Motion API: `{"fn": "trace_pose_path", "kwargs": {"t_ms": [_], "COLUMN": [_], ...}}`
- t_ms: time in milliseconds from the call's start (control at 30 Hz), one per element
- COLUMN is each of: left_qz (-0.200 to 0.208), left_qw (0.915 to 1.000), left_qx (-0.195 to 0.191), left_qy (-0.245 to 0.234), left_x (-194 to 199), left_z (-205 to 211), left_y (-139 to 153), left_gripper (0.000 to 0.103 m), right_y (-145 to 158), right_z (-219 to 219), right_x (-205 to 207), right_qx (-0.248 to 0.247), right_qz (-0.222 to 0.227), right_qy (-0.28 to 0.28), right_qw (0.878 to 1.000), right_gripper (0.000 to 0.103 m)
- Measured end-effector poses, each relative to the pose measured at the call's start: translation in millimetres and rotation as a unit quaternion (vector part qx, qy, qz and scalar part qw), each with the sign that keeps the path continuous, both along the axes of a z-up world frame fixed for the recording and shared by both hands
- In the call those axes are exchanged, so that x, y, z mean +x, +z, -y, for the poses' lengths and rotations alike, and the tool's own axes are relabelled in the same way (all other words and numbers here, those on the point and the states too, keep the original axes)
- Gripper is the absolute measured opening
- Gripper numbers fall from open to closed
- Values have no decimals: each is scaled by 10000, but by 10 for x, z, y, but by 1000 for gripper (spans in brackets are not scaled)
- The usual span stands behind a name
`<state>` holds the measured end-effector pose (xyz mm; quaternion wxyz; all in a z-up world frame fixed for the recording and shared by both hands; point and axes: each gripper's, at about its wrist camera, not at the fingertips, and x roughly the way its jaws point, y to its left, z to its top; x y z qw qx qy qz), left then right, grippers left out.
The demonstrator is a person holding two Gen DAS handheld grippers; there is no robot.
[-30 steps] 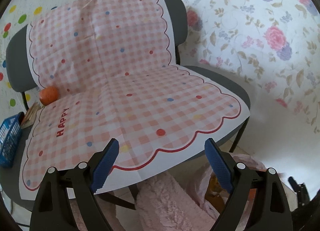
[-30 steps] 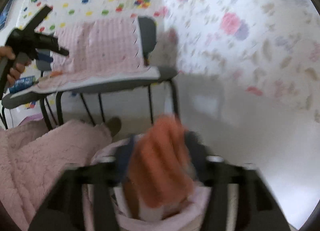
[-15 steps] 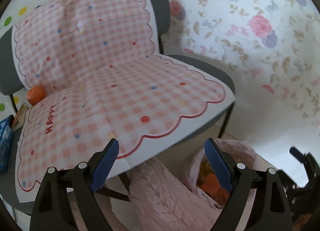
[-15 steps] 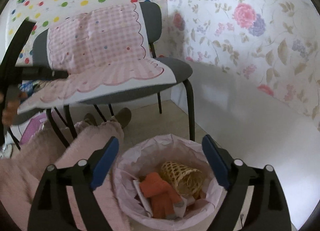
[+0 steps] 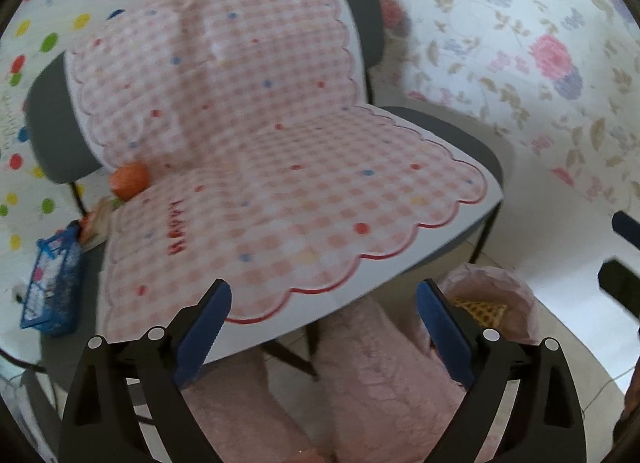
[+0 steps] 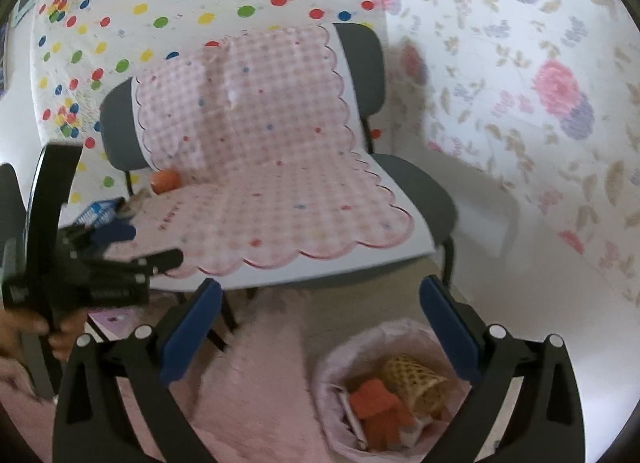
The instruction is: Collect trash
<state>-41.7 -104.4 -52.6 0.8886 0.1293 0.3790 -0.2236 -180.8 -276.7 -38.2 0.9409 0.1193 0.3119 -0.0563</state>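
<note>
A pink-lined trash bin (image 6: 340, 383) stands on the floor by the chair; inside lie an orange rag (image 6: 378, 413) and a yellow mesh basket piece (image 6: 416, 381). The bin also shows in the left wrist view (image 5: 504, 303). My right gripper (image 6: 320, 327) is open and empty above and left of the bin. My left gripper (image 5: 322, 327) is open and empty, in front of the chair seat's edge. An orange ball (image 5: 130, 181) sits at the seat's back left, also in the right wrist view (image 6: 165, 179).
A grey chair (image 5: 472, 143) covered by a pink checked paper mat (image 5: 280, 167). A blue basket (image 5: 52, 283) and small items at the seat's left. Pink fluffy trouser legs (image 5: 360, 391) below. Floral wall (image 6: 540, 103) to the right.
The right gripper dropped the orange rag into the bin, opened, and rose back. The left gripper drew back and swung slightly, so the bin now shows at its lower right.
</note>
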Motion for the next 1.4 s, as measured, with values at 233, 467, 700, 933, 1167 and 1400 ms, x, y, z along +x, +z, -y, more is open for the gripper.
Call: {"fn": "trace_pose_path", "kwargs": {"t_ms": [233, 467, 700, 933, 1167, 1400], "left_qz": [198, 273, 222, 287, 268, 252], "left_qw": [9973, 9905, 9844, 9823, 9827, 9828], "left_qx": [-93, -78, 51, 11, 26, 16], "left_qy": [704, 1348, 1744, 1849, 1831, 1831], "left_x": [133, 242, 337, 374, 380, 382], "left_z": [-529, -956, -1170, -1230, -1215, -1202], "left_y": [231, 292, 280, 326, 335, 323], "left_gripper": [94, 94, 94, 94, 94, 94], "right_y": [226, 311, 325, 334, 298, 273], "right_z": [-250, -592, -843, -837, -767, -736], "right_x": [408, 800, 1141, 1254, 1279, 1281], "right_qx": [-175, -427, -434, -415, -343, -311], "right_qz": [-48, 12, 38, 29, -30, -68], "right_qy": [316, 814, 1243, 1215, 1152, 1142], "right_qw": [9993, 9958, 9913, 9917, 9927, 9929], "right_gripper": [97, 97, 97, 97, 97, 97]}}
